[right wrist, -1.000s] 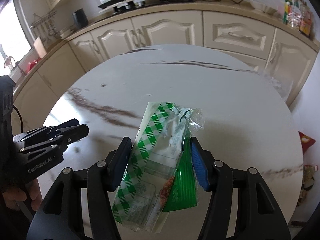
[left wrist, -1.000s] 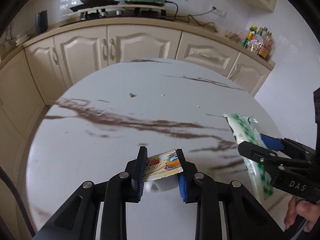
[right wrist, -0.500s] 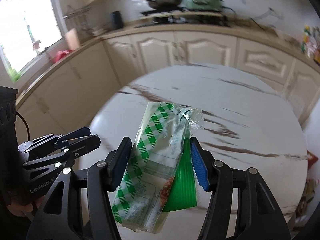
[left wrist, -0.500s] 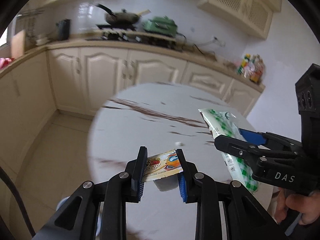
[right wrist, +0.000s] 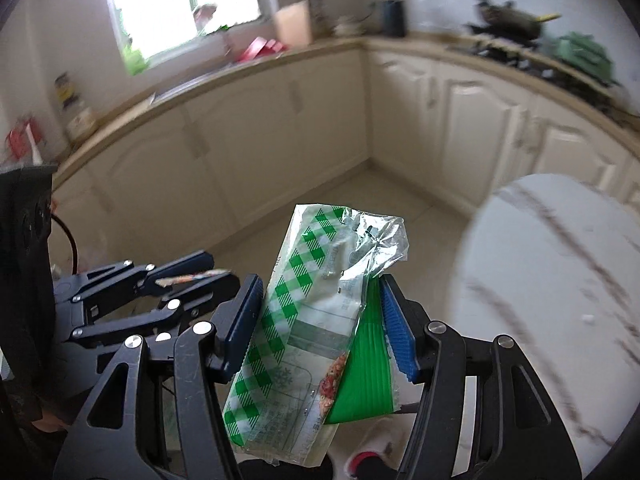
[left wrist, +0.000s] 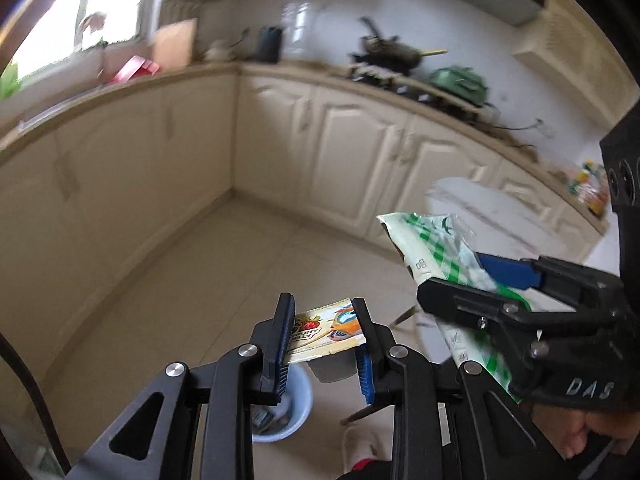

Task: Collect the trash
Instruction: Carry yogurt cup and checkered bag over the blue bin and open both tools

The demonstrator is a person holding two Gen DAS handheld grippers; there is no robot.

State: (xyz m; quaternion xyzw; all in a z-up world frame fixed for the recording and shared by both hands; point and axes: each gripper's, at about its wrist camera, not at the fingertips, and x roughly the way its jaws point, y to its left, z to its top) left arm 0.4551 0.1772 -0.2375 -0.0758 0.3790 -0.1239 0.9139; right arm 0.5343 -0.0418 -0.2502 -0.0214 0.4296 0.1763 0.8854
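Observation:
My left gripper (left wrist: 322,326) is shut on a small colourful snack wrapper (left wrist: 326,330), held flat between its pads above the floor. My right gripper (right wrist: 318,320) is shut on a green-and-white checked plastic package (right wrist: 316,304) with a green ribbed piece behind it. In the left wrist view the right gripper (left wrist: 496,276) sits to the right with the checked package (left wrist: 436,236) sticking out of it. The right wrist view shows the left gripper (right wrist: 200,274) at the left, the wrapper (right wrist: 192,278) edge-on in it. A light blue bin (left wrist: 294,404) with some trash inside stands on the floor below the left gripper.
The round white marble table (right wrist: 552,280) lies to the right. Cream kitchen cabinets (left wrist: 348,160) run along two walls, with a stove, pan and green appliance on the counter. Beige tiled floor (left wrist: 192,280) spreads ahead. A slippered foot (left wrist: 360,444) shows near the bottom edge.
Both grippers have swung left off the table and over the floor, each keeping its trash. The table has slid to the right edge and the blue bin has come into view.

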